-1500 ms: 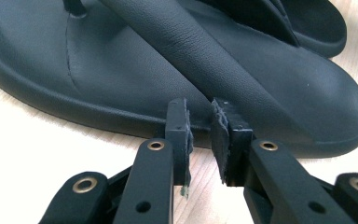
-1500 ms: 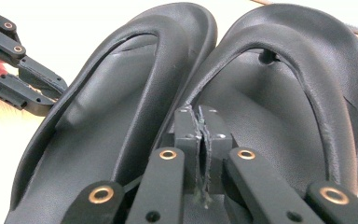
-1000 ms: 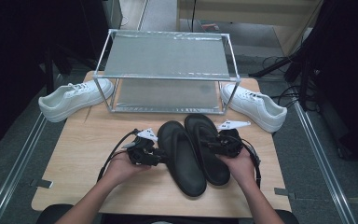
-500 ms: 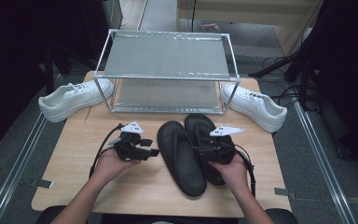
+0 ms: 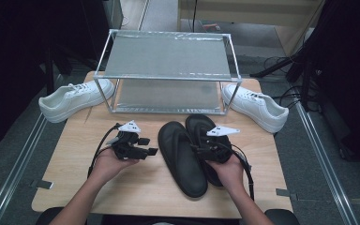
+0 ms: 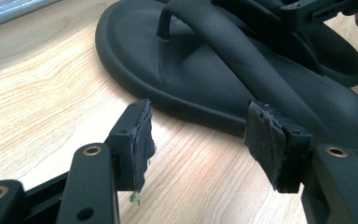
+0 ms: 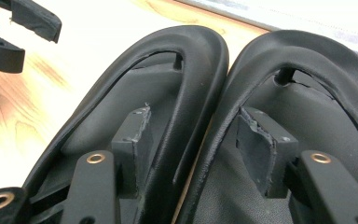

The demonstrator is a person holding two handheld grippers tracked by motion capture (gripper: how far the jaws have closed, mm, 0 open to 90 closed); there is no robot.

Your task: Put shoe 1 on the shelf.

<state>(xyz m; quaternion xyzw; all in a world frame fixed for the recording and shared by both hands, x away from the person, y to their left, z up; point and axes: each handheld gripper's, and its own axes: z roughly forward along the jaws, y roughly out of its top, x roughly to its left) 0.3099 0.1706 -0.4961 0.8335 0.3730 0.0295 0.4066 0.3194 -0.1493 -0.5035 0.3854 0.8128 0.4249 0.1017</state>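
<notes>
On the near half of the desk, two black flip-flops lie side by side, toes pointing far toward a metal two-tier rack: left flip-flop, right flip-flop, edges touching. White sneaker left of the rack, second white sneaker right of it. Left tool sits just left of the left flip-flop, jaws having just been opening, now wide, bare desk between the pads; holds nothing. Right tool hangs over the pair, jaws having just been opening; now apart, straddling the inner straps of both flip-flops, one jaw inside each shoe, pads not seen pressing either strap. Judgement: the pair looks bound for the rack. Risks: if the right tool closes where it stands, it would pinch two soft straps together, which may slip or let one shoe hang and drop. Left tool, closing on the thin sole edge, could push the shoe sideways into its mate. A dangling sole could catch the rack's front rail.
</notes>
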